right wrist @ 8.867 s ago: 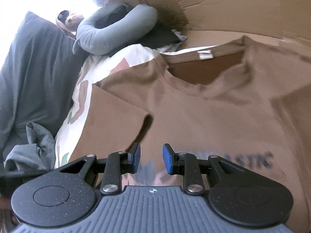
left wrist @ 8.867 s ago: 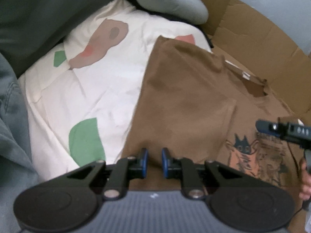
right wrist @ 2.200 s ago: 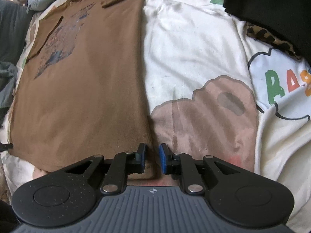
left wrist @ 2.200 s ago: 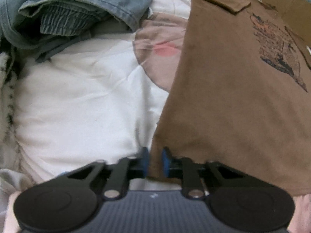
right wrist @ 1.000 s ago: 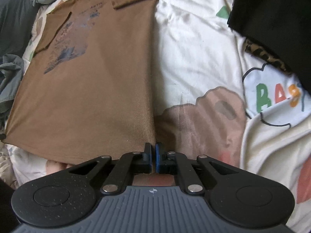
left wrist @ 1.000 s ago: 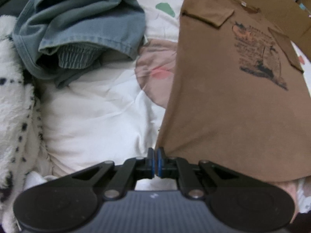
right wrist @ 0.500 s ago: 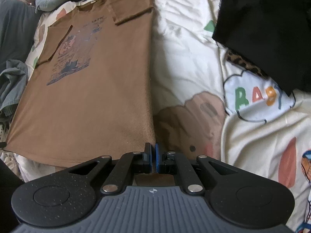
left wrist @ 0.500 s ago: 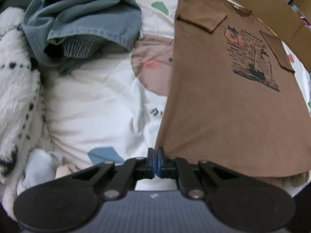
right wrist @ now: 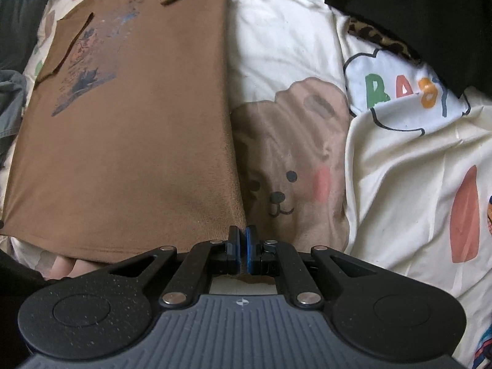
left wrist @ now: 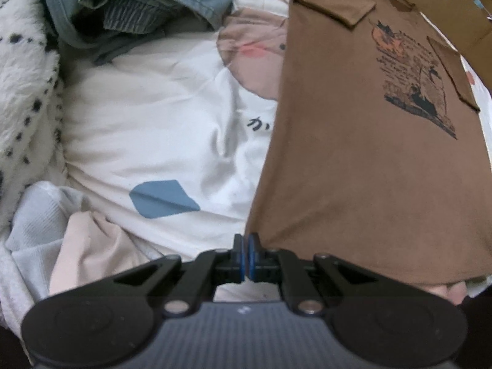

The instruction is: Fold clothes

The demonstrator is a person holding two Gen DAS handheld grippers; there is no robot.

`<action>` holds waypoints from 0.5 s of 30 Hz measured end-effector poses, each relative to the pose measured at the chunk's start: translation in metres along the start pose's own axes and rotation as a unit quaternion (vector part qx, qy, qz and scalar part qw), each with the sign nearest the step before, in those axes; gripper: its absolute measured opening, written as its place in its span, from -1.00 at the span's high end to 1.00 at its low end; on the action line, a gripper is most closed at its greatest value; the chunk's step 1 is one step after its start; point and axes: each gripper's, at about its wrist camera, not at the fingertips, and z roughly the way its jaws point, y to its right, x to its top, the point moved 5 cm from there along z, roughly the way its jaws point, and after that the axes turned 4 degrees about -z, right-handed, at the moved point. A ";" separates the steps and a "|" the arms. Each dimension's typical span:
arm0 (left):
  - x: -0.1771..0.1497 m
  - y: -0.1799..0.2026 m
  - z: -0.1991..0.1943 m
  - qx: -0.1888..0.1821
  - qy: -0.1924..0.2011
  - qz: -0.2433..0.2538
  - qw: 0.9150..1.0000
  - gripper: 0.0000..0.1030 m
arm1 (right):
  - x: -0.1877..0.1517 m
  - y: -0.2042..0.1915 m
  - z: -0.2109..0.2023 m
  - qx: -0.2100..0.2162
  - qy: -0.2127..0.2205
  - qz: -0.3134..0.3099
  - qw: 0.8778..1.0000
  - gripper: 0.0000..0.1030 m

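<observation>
1. The cream bed cover (left wrist: pixel 147 117) fills both views, printed with cartoon shapes. Only the right wrist view shows its smiling bear face (right wrist: pixel 286 169) at 12 o'clock from the gripper and the coloured letters (right wrist: pixel 399 89) at 2 o'clock. Only the left wrist view shows a blue patch (left wrist: pixel 163 198) at 11 o'clock and a few dark written characters beside the shirt's edge.

2. The brown T-shirt (left wrist: pixel 369 153) lies print-side up on the cover with both sleeves folded in over the chest. In the left wrist view it takes the whole right half, from 12 to 3 o'clock; in the right wrist view (right wrist: pixel 123 138) it takes the left half, from 9 to 12 o'clock.

3. A black garment (right wrist: pixel 415 9) with a leopard-print trim sits at 1 o'clock, seen from the right wrist only.

4. A heap of blue-grey denim (left wrist: pixel 138 3) at 11 o'clock and a white fleece with black spots (left wrist: pixel 24 77) at 9 o'clock appear clearly in the left wrist view alone, as does brown cardboard (left wrist: pixel 430 3) at 1 o'clock.

5. The left gripper (left wrist: pixel 246 256) has its blue pads pressed together, pinching the shirt's near left hem corner.

6. The right gripper (right wrist: pixel 242 249) is likewise clamped, pinching the near right hem corner, with brown cloth showing between and under the pads.

7. Bare fingertips (right wrist: pixel 66 266) peek from under the hem at 9 o'clock in the right wrist view.
</observation>
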 end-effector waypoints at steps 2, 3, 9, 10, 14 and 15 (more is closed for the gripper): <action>-0.002 0.001 -0.006 -0.003 -0.004 0.005 1.000 0.95 | 0.000 -0.001 -0.005 0.003 0.002 -0.004 1.000 0.98; -0.003 0.001 -0.009 -0.002 -0.008 0.010 1.000 0.95 | 0.000 -0.002 -0.008 0.004 0.005 -0.006 1.000 0.98; -0.011 0.003 -0.020 0.003 -0.013 0.018 1.000 0.95 | -0.006 -0.002 -0.022 0.006 0.008 -0.012 1.000 0.98; -0.013 0.003 -0.022 0.002 -0.013 0.016 1.000 0.95 | -0.008 -0.002 -0.025 0.008 0.007 -0.013 1.000 0.98; -0.017 0.001 -0.036 -0.011 -0.009 0.000 1.000 0.95 | -0.014 -0.005 -0.038 0.009 0.011 -0.010 1.000 0.98; -0.016 0.001 -0.041 -0.016 -0.007 -0.005 1.000 0.95 | -0.014 -0.005 -0.042 0.010 0.014 -0.007 1.000 0.98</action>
